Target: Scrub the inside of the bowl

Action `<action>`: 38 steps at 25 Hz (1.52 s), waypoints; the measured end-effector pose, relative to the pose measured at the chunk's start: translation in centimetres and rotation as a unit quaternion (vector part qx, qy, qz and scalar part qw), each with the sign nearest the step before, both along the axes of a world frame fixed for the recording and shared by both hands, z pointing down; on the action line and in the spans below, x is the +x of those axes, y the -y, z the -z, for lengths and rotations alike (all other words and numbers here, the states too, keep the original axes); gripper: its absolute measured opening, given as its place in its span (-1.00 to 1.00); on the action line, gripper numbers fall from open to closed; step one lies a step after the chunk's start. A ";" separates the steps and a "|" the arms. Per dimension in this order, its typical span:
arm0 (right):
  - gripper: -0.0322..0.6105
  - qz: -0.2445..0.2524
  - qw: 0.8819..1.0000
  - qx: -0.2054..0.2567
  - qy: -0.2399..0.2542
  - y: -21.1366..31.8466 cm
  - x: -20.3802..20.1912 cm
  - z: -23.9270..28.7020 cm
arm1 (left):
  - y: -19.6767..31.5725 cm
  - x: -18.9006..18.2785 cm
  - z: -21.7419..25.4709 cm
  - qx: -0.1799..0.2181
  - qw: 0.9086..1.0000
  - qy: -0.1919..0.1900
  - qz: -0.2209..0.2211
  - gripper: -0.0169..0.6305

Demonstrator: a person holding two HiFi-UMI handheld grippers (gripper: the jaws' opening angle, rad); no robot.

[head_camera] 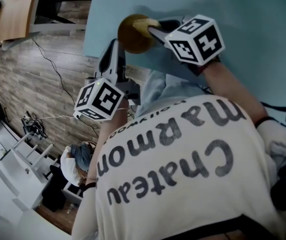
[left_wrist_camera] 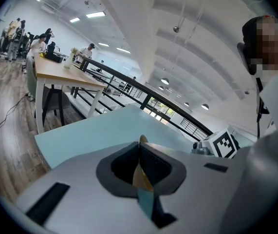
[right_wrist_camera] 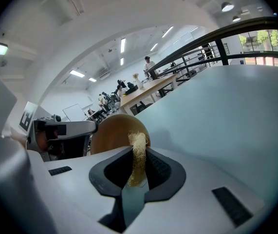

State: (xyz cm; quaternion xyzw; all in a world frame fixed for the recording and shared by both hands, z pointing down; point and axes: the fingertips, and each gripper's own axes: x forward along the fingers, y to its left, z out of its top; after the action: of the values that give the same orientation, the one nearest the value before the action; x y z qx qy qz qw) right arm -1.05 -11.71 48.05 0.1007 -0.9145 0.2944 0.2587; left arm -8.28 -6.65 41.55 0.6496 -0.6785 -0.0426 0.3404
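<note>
Left hand-held gripper [left_wrist_camera: 141, 152]: jaws closed on the thin rim of the bowl [left_wrist_camera: 142, 175]. In the head view it came at the bowl from the left.
Right hand-held gripper [right_wrist_camera: 139, 152]: jaws clamped on a pale, fibrous scrubber [right_wrist_camera: 139, 139], with a tuft sticking out past the fingertips.
Scrubber and bowl: the tuft sat right in front of the bowl in the right gripper view. No view showed whether they touched.
Bowl [head_camera: 132, 35]: brown and round, near the corner of the table, between the 2 grippers.
Marker cubes: 1 on each gripper, the left [head_camera: 98, 100] lower and the right [head_camera: 195, 39] just right of the bowl.
Table [head_camera: 243, 14]: light blue top.
Shirt [head_camera: 183, 154]: white with dark lettering, filling the lower head view.
Floor [head_camera: 22, 84]: wood planks left of the table, with a thin cable [head_camera: 57, 74] across them.
</note>
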 end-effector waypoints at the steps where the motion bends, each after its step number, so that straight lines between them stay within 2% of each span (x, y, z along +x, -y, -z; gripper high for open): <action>1: -0.69 -0.001 1.000 0.001 0.002 0.0 0.0 0.1 | 0.0 0.0 -0.1 0.001 1.000 0.000 0.001 -0.92; 5: -0.69 0.018 0.999 -0.005 0.041 -1.1 -1.1 1.5 | 0.0 -0.1 -0.3 0.003 1.000 -0.007 0.006 -0.92; 9: -0.69 0.058 0.992 -0.042 0.100 -3.3 -2.5 3.4 | -0.1 0.0 -0.4 0.004 1.000 -0.007 0.011 -0.92; 14: -0.69 0.093 0.988 -0.060 0.110 -4.9 -3.0 3.7 | 0.4 0.5 0.3 0.015 1.000 -0.007 -0.013 -0.92; 18: -0.69 0.049 0.990 -0.061 0.121 -3.0 -2.7 3.9 | 0.9 1.2 0.6 0.015 0.999 0.009 -0.039 -0.92; 21: -0.69 0.005 0.988 -0.082 0.128 -1.2 -2.0 3.7 | 1.1 1.5 0.7 0.010 0.999 0.018 -0.045 -0.92; 25: -0.69 -0.030 0.989 -0.092 0.110 0.2 -1.1 2.7 | 1.2 2.0 0.9 0.005 0.999 0.016 -0.049 -0.92; 32: -0.69 -0.060 0.991 -0.089 0.077 1.7 0.7 0.8 | 2.5 3.1 1.2 0.004 0.996 0.059 -0.062 -0.92; 38: -0.69 -0.048 0.994 -0.090 0.049 1.4 2.0 0.1 | 3.1 3.1 0.9 0.002 0.998 0.059 -0.033 -0.92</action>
State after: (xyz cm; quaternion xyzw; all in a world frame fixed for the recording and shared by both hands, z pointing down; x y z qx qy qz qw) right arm 0.98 -13.10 47.98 0.1062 -0.8901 0.3918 0.2072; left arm -5.20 -9.79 40.68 0.6737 -0.6756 0.0057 0.2994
